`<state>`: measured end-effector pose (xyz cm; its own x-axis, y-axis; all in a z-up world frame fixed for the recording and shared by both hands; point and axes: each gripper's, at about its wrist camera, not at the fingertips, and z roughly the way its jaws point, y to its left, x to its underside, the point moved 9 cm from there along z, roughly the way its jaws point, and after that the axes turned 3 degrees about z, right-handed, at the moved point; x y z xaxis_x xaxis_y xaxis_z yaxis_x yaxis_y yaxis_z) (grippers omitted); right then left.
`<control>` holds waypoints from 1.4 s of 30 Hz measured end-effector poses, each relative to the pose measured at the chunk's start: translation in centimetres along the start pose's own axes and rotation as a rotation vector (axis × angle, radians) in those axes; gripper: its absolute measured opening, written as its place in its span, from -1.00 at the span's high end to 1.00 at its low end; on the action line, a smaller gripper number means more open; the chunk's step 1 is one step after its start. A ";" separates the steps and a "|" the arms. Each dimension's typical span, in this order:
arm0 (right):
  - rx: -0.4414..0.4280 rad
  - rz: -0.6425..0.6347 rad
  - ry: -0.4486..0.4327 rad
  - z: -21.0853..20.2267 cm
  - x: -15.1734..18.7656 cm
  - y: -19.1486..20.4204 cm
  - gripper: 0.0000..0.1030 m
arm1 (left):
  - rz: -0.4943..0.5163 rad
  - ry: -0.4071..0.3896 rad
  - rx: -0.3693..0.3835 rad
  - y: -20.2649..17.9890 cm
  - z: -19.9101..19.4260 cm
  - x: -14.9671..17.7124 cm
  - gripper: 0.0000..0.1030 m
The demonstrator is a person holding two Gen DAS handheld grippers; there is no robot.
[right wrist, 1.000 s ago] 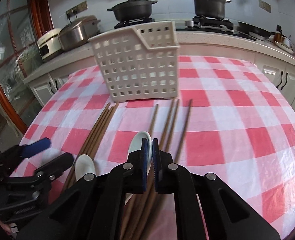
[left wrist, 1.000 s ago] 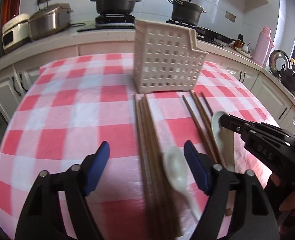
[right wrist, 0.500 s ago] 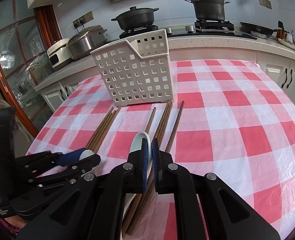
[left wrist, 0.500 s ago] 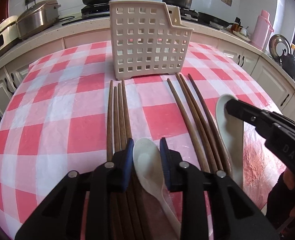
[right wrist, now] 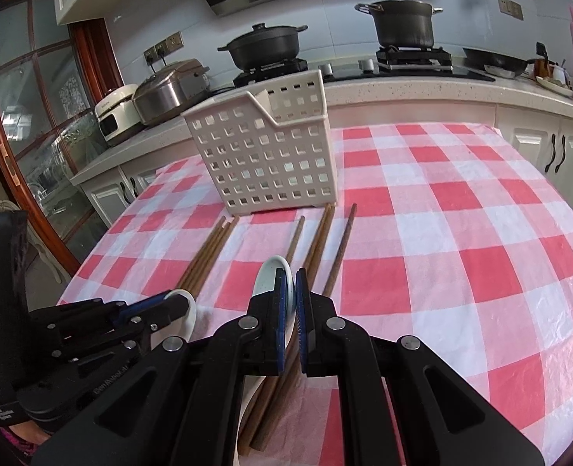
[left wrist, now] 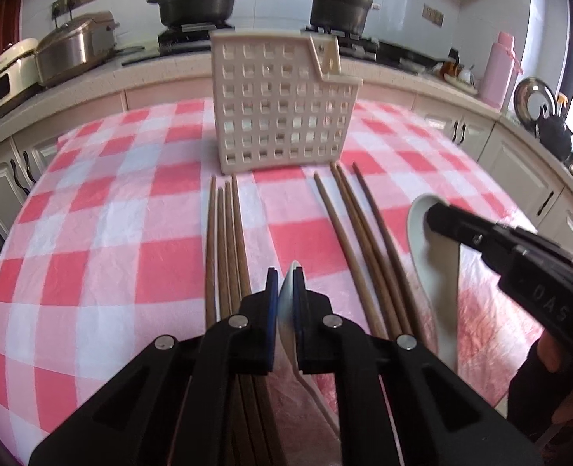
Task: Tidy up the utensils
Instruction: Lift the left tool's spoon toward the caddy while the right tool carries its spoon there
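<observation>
My left gripper point(left wrist: 285, 291) is shut on a white ceramic spoon point(left wrist: 286, 310) held edge-on above the chopsticks. My right gripper point(right wrist: 294, 291) is shut on a pale blue-white spoon point(right wrist: 268, 279); that spoon also shows in the left wrist view point(left wrist: 436, 272). The left gripper with its spoon point(right wrist: 183, 310) shows at lower left of the right wrist view. Two groups of brown wooden chopsticks point(left wrist: 224, 240) point(left wrist: 364, 240) lie on the checked cloth in front of a white perforated utensil basket point(left wrist: 282, 105) point(right wrist: 267, 155).
The table has a red and white checked cloth point(right wrist: 461, 233). Behind it a counter carries a rice cooker point(left wrist: 73, 50), black pots point(left wrist: 197, 4) on a stove and a pink flask point(left wrist: 498, 66). A wooden-framed glass door point(right wrist: 34, 136) stands at the left.
My left gripper closed from wide open onto the white spoon and lifted it off the table. My right gripper stayed shut on its spoon and rose a little.
</observation>
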<state>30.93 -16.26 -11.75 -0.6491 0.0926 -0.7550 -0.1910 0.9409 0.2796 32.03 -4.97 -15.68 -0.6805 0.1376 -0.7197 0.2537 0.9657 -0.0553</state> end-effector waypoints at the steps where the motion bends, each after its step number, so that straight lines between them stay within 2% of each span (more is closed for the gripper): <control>1: 0.000 -0.006 -0.008 -0.2 -0.2 0.2 0.86 | -0.002 -0.016 -0.003 0.1 -0.4 -0.3 0.85; 12: 0.013 -0.042 -0.091 -1.8 -2.8 1.4 0.85 | 0.020 -0.141 -0.021 0.4 -3.7 -3.4 0.84; 18: 0.018 -0.046 -0.098 -2.1 -2.8 1.7 0.85 | 0.029 -0.147 -0.006 -0.1 -3.9 -3.4 0.83; 37: 0.017 -0.019 -0.131 -2.6 -4.4 1.4 0.85 | 0.050 -0.200 -0.027 -0.2 -5.6 -5.2 0.83; 42: 0.020 -0.024 -0.163 -2.7 -6.0 1.3 0.85 | 0.059 -0.220 -0.028 0.0 -5.9 -6.4 0.83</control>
<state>32.62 -16.44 -5.27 -0.5162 0.1200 -0.8480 -0.1890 0.9498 0.2494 32.33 -4.56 -6.94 -0.4982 0.1460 -0.8547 0.2672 0.9636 0.0088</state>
